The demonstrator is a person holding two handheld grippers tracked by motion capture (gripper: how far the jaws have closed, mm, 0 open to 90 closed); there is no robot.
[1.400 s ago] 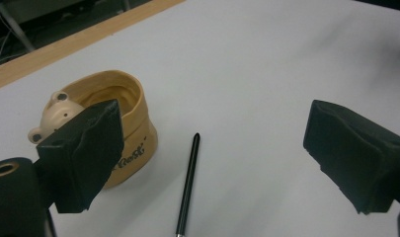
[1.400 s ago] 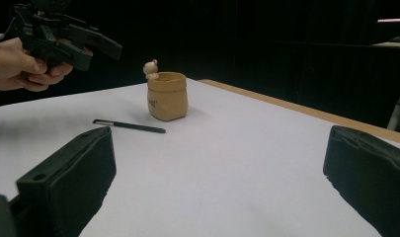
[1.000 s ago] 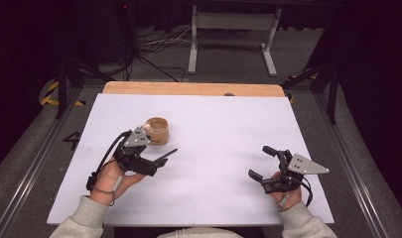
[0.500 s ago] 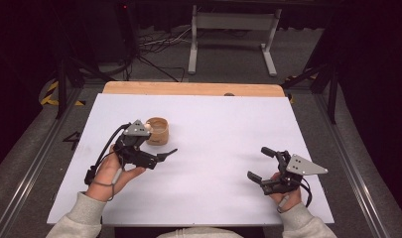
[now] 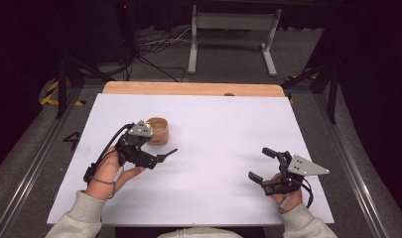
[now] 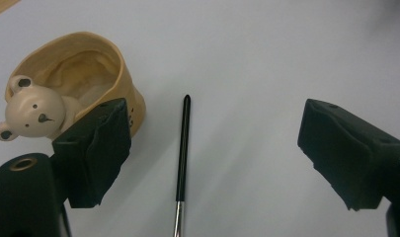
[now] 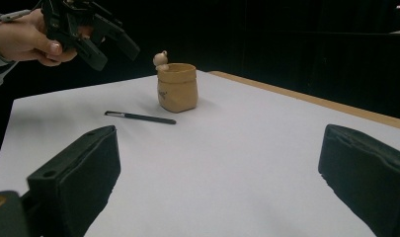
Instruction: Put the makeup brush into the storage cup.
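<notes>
Because the pen (image 6: 182, 148) lies flat on the table (image 5: 218, 124) just beside the cup (image 5: 158, 131), the left gripper (image 6: 207, 148) hovers above it, its wide jaws just closing, while the right gripper (image 5: 262, 166) waits open.

one cup (image 7: 177, 87), one bear (image 6: 33, 111) on its rim, one pen (image 6: 182, 148), two grippers, left (image 5: 161, 148) and right (image 5: 259, 164), on one table (image 5: 228, 129).

grey sleeves (image 5: 74, 218), black fingers (image 6: 96, 148)
</notes>
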